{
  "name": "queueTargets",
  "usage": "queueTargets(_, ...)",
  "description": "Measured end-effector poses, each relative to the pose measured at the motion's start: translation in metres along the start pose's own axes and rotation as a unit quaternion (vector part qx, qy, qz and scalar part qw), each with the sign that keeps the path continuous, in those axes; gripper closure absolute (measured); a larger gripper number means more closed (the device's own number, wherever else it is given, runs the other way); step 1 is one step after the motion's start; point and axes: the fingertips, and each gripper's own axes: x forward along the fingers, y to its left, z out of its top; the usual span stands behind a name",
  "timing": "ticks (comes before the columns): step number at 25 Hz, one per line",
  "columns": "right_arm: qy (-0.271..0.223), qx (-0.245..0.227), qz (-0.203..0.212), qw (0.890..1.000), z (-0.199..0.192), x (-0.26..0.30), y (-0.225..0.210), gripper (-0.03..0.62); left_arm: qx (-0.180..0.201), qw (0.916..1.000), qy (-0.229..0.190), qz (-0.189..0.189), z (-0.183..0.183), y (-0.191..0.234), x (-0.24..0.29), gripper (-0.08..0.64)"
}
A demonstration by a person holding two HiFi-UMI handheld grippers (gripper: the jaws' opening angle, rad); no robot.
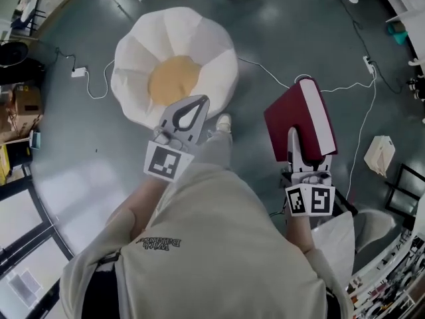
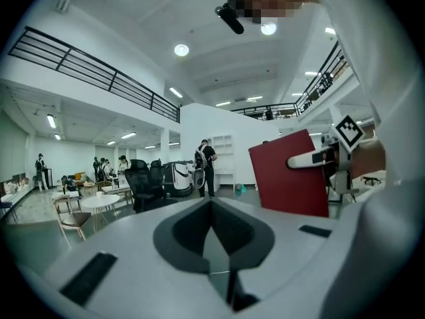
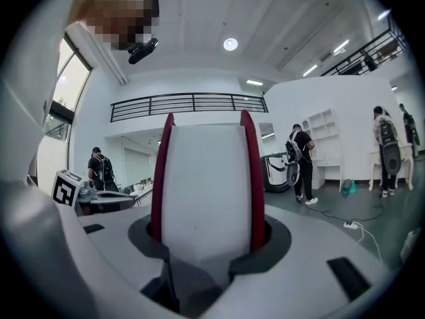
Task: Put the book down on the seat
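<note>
The seat is a white beanbag (image 1: 174,72) with a yellow middle, on the grey floor ahead of me. A dark red book (image 1: 302,121) with white pages stands upright to the right of the seat and nearer to me, above the floor. My right gripper (image 1: 299,145) is shut on its near end. In the right gripper view the book (image 3: 206,178) fills the space between the jaws of the right gripper (image 3: 206,234). My left gripper (image 1: 192,111) is shut with nothing in it, over the seat's near edge. From the left gripper (image 2: 212,208) the book (image 2: 289,175) shows at the right.
White cables cross the floor to a power strip (image 1: 78,72) left of the seat and another (image 1: 367,62) at the right. A pale bag (image 1: 378,155) lies at the right, a cardboard box (image 1: 23,102) at the left. Chairs and several people stand in the distance.
</note>
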Motion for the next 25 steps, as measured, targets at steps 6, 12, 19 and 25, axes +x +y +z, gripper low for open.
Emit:
queueTargets(6,0.033,0.039,0.067,0.996,0.014,0.107,-0.017,0.371,-0.020,0.9990,0.024,0.034,-0.010,0.063,0.060,0.551)
queueTargets(12,0.027,0.024,0.112,0.993,0.034,0.193,-0.019,0.371,-0.033,0.9962,0.045,0.066,-0.024,0.116,0.096,0.551)
queueTargets(19,0.045,0.010,0.133,0.990,0.050,0.257,-0.017,0.371,-0.036,0.9946,0.060,0.076,-0.020,0.153,0.117,0.551)
queueTargets(25,0.049,-0.014,0.159,0.986,0.073,0.280,-0.004,0.371,-0.033,0.9938,0.038,0.098,0.008,0.174,0.117,0.551)
